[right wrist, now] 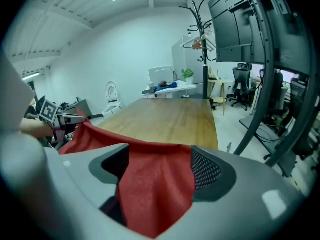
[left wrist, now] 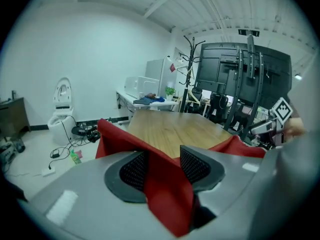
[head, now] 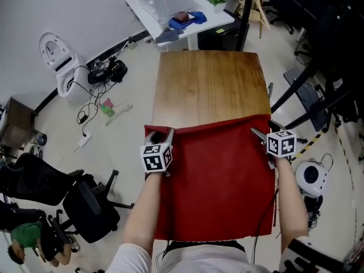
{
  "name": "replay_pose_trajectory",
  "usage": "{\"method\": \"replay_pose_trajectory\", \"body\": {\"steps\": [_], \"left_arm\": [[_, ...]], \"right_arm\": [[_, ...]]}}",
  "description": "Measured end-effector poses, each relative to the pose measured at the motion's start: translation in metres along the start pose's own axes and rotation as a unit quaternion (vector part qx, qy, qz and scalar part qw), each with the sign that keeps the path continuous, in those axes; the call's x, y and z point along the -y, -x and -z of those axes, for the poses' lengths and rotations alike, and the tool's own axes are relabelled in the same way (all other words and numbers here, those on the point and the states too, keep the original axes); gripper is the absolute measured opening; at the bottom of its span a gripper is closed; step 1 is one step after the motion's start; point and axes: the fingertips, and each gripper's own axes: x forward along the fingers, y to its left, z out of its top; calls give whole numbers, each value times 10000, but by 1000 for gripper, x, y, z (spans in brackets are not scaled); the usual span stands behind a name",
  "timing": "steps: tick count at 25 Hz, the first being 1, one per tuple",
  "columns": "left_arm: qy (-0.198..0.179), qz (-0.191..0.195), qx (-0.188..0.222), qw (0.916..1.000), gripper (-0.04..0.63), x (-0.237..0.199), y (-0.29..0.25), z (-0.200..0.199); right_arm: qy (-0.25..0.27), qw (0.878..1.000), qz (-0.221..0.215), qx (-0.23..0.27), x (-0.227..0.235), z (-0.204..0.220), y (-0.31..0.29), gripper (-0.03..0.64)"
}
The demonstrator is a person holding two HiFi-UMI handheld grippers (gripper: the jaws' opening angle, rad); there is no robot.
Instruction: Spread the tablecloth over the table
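Observation:
The red tablecloth [head: 216, 175] covers the near half of the wooden table [head: 207, 84], and its far edge runs straight across the board. At that edge's left corner is my left gripper [head: 161, 133]; my right gripper [head: 260, 134] is at the right corner. In the left gripper view the jaws [left wrist: 163, 166] stand apart with a fold of cloth [left wrist: 120, 139] lying loose between the pads. In the right gripper view the jaws [right wrist: 160, 166] stand wide, and the cloth [right wrist: 155, 194] is draped across the gap, hiding part of the left pad.
A white desk [head: 176, 10] with a box stands beyond the table's far end. Black office chairs [head: 74, 203] are at the left, and cables [head: 96, 73] lie on the floor. A black metal stand [head: 318, 95] rises close to the table's right side.

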Motion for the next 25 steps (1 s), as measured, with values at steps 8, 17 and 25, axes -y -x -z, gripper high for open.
{"method": "replay_pose_trajectory", "body": {"steps": [8, 17, 25], "left_arm": [[649, 647, 117, 9957, 298, 12, 22, -9], [99, 259, 726, 9970, 258, 22, 82, -44], [-304, -122, 1631, 9861, 8, 38, 213, -93]], "right_arm": [[-240, 9977, -259, 572, -29, 4, 42, 334], [347, 9845, 42, 1721, -76, -37, 109, 181], [415, 9594, 374, 2766, -114, -76, 216, 6]]}}
